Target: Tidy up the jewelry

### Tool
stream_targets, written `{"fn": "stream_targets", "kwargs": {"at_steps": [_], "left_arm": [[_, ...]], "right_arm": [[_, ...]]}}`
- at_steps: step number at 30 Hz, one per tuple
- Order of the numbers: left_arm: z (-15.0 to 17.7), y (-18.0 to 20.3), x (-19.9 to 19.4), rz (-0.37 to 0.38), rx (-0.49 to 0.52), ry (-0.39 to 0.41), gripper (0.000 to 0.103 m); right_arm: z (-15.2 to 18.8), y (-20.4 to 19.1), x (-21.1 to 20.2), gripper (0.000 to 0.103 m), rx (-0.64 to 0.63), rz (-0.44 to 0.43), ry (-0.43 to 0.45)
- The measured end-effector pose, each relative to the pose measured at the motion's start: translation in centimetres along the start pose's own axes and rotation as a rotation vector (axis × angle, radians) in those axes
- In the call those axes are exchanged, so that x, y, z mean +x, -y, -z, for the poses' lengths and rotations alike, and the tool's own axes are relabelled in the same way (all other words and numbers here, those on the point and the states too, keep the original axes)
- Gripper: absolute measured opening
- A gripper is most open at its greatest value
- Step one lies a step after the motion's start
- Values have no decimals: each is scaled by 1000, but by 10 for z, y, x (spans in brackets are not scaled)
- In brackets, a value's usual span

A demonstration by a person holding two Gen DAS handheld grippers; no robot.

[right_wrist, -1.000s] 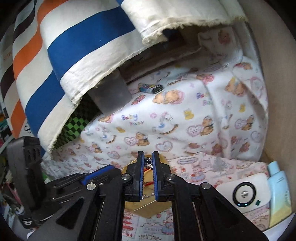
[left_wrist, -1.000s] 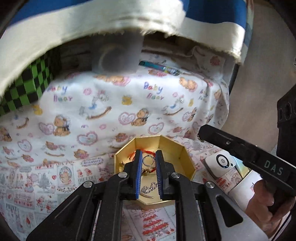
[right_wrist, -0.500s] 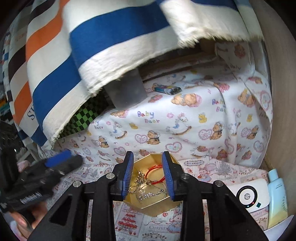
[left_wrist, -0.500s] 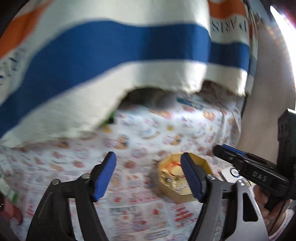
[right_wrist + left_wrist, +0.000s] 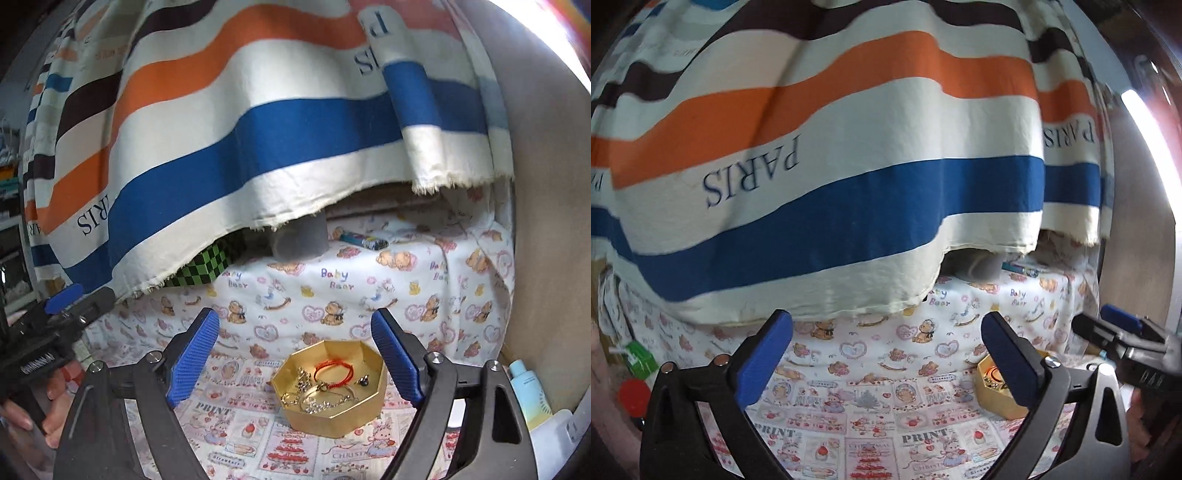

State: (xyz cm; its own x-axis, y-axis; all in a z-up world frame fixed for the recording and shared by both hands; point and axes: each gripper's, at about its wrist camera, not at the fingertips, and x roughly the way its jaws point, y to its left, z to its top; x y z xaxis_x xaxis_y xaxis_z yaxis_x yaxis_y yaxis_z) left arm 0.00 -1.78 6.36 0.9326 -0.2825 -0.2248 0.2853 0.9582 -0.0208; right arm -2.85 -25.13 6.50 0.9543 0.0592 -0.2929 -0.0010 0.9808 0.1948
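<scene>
A gold octagonal box sits on the printed cloth. Inside lie a red cord bracelet, gold and silver chains and a small dark-stoned ring. My right gripper hovers above and behind the box, its jaws opening wide with nothing between them. In the left wrist view the box shows at the lower right, partly behind a blue pad. My left gripper is off to the box's left, jaws opening wide over bare cloth, empty. The right gripper enters that view from the right.
A striped towel marked PARIS hangs over the back of the surface. Under it stand a grey cup, a lighter and a green checked cloth. A blue-capped bottle and a white device stand right of the box.
Both grippers went from shut above the box to wide open, rose and pulled back. The left one swung left, so the box slid to its right edge.
</scene>
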Motion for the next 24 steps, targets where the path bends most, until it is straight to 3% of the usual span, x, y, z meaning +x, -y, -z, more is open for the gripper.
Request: {"fn": "stream_targets", "kwargs": {"at_steps": [3, 5, 12, 15, 20, 24], "left_arm": [[6, -5, 0, 22, -16, 4, 102], [13, -7, 4, 35, -21, -3, 102], [44, -15, 19, 13, -25, -92, 102], [47, -15, 14, -43, 1, -57, 102], [55, -12, 12, -10, -17, -51, 102], [55, -5, 11, -58, 23, -31, 103]], "right_arm": [[7, -8, 1, 91, -39, 49, 23], [11, -11, 4, 103, -50, 42, 20], [26, -32, 11, 103, -161, 67, 32], [33, -37, 15, 103, -191, 83, 29], [36, -30, 24, 103, -161, 64, -17], [38, -22, 32, 103, -124, 92, -57]]}}
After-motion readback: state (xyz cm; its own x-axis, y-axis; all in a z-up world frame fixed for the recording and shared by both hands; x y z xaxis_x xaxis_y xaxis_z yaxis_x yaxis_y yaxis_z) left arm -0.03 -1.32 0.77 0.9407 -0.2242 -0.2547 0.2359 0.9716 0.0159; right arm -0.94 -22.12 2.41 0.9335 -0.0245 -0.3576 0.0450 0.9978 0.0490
